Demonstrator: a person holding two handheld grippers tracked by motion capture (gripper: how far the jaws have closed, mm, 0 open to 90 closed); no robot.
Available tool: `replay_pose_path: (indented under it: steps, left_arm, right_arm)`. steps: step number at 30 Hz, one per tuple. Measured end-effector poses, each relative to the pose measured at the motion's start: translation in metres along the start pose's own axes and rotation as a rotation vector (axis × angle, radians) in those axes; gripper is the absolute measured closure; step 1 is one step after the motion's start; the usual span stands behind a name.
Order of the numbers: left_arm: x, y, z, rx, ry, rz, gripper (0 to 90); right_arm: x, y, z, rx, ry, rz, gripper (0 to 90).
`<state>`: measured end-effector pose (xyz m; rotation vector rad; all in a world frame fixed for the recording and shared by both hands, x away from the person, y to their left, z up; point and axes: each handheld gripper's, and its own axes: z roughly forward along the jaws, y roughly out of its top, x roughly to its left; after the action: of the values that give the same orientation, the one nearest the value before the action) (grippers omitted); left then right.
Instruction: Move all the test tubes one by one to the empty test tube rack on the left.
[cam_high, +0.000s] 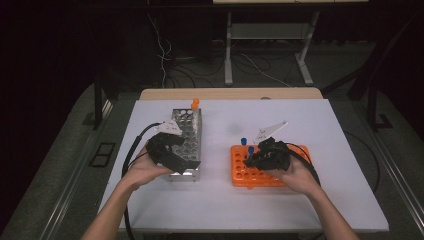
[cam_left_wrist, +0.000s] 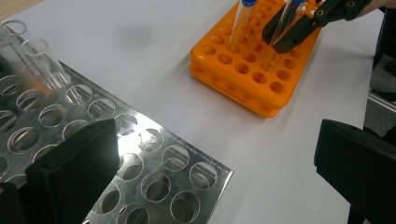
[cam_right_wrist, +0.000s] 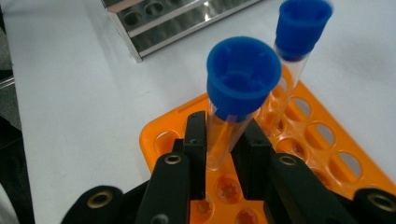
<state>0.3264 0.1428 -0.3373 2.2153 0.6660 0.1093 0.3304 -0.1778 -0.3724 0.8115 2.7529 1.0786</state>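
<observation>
At the left of the high view the left gripper (cam_high: 172, 152) rests over the near end of the steel rack (cam_high: 192, 131), its jaws standing wide with nothing between them. Right of centre, the right gripper (cam_high: 254, 157) is clamped on a blue-capped tube (cam_right_wrist: 229, 116) standing in the orange rack (cam_high: 240, 172). The tube looks light, stiff, smooth and breakable, so a hold on the clear wall just under the cap seems best
</observation>
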Motion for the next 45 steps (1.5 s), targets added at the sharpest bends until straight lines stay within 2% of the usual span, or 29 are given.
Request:
replay_pose_path:
  steps: [12, 21, 34, 45]
  left_arm:
    - [-0.002, 0.007, -0.002, 0.000, -0.009, 0.014, 0.0]
    - [-0.004, 0.019, -0.009, -0.003, -0.011, 0.038, 0.0]
    - [-0.009, 0.038, -0.016, 0.006, -0.016, 0.082, 0.0]
    - [-0.011, 0.053, -0.014, 0.019, -0.046, 0.103, 7.0]
  right_arm:
    - [0.004, 0.023, -0.019, 0.002, 0.019, -0.036, 75.7]
    - [0.010, 0.048, -0.029, 0.004, 0.045, -0.066, 75.7]
    - [0.021, 0.070, -0.021, 0.018, 0.077, -0.119, 75.7]
    - [0.028, 0.087, -0.009, 0.022, 0.100, -0.144, 75.7]
